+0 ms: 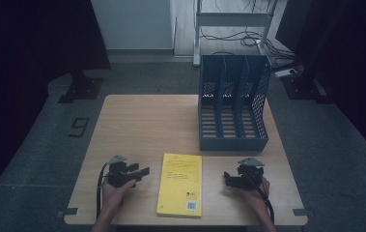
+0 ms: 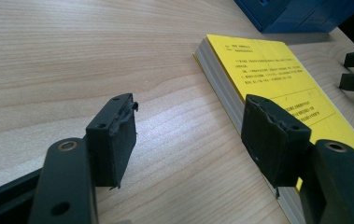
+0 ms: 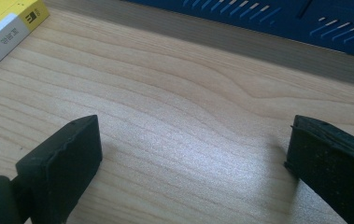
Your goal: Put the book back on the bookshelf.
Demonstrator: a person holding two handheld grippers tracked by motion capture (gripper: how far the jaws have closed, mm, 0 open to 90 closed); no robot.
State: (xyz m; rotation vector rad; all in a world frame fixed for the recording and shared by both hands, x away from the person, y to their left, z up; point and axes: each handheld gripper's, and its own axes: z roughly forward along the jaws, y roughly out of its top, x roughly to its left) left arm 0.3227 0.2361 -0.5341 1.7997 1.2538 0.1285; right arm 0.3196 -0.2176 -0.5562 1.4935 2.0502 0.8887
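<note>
Both grippers rest low over the wooden table [image 1: 137,121], one each side of a yellow book [image 1: 180,183] lying flat near the front edge. Left gripper [image 1: 142,172] has its jaws spread wide with nothing between them, aimed across at the book's long side; in the left gripper view one pad [image 2: 272,140] overlaps the book's corner, and whether it touches is unclear. Right gripper [image 1: 227,179] also stands wide and empty, jaws turned toward the book over bare wood. Each forearm is cut off at the bottom. Print on the cover is too small to read. Behind, a blue file rack [image 1: 233,104] stands upright, well apart from the book.
</note>
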